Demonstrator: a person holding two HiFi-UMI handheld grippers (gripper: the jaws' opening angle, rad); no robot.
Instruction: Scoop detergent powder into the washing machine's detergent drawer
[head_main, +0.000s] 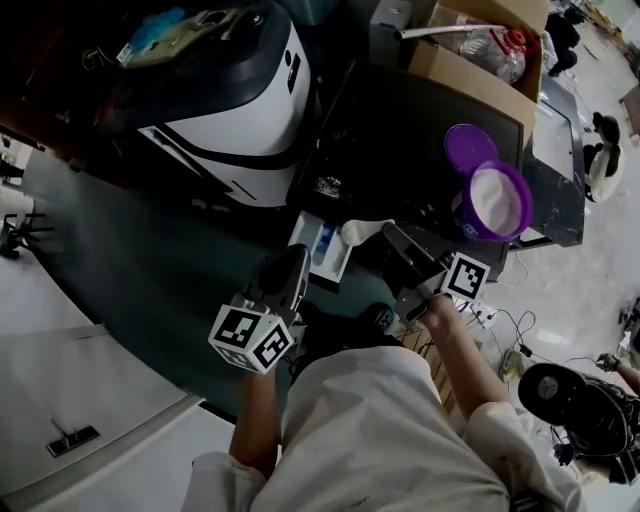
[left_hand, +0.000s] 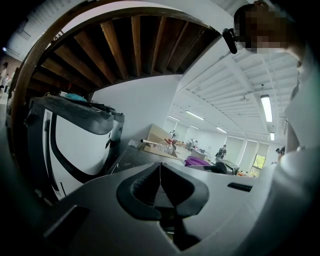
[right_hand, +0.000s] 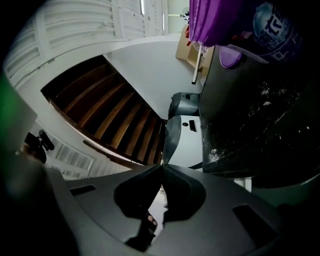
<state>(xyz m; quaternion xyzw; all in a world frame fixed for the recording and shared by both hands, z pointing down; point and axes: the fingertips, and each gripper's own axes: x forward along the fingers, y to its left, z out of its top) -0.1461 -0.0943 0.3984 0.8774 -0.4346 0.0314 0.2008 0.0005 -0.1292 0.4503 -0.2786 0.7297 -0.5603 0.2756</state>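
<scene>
The washing machine's detergent drawer (head_main: 301, 236) stands pulled out from the black machine (head_main: 400, 140), showing white and blue compartments. A purple tub (head_main: 468, 224) of white powder sits on the machine's right corner with its lid (head_main: 468, 148) flipped open; it also shows as the tub (right_hand: 210, 22) in the right gripper view. My right gripper (head_main: 389, 231) (right_hand: 161, 167) is shut on a white scoop (head_main: 358, 233), which hangs just right of the drawer. My left gripper (head_main: 297, 254) (left_hand: 160, 165) is shut and holds nothing, close in front of the drawer.
A rounded white and black appliance (head_main: 230, 100) stands left of the machine. A cardboard box (head_main: 470, 70) with bottles sits behind the tub. Cables (head_main: 510, 335) and a dark round object (head_main: 570, 400) lie on the floor at right.
</scene>
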